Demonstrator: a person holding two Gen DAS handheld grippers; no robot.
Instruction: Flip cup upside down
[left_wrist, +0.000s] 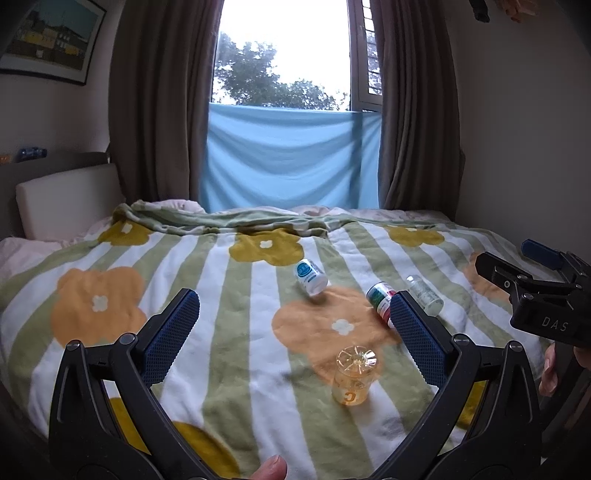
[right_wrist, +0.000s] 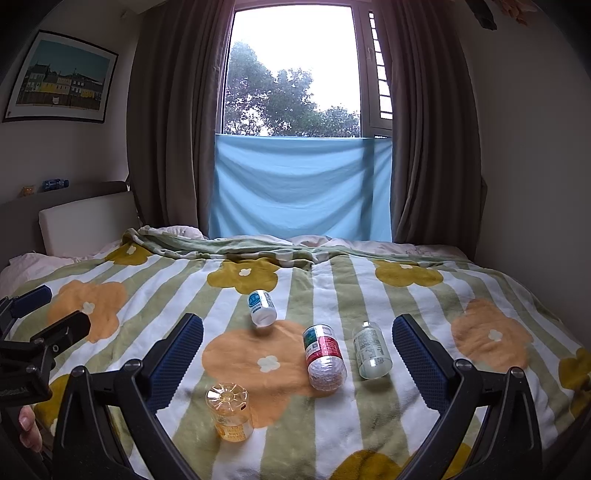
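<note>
On blanket (right_wrist: 369, 288), cup (right_wrist: 229, 411) stands vertical, base up.

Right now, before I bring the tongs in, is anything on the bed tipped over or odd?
Three bottles lie on their sides on the blanket: a white one, a red-labelled one and a clear one. No spill shows. The orange cup stands with its ribbed base up, seemingly already inverted.
</note>
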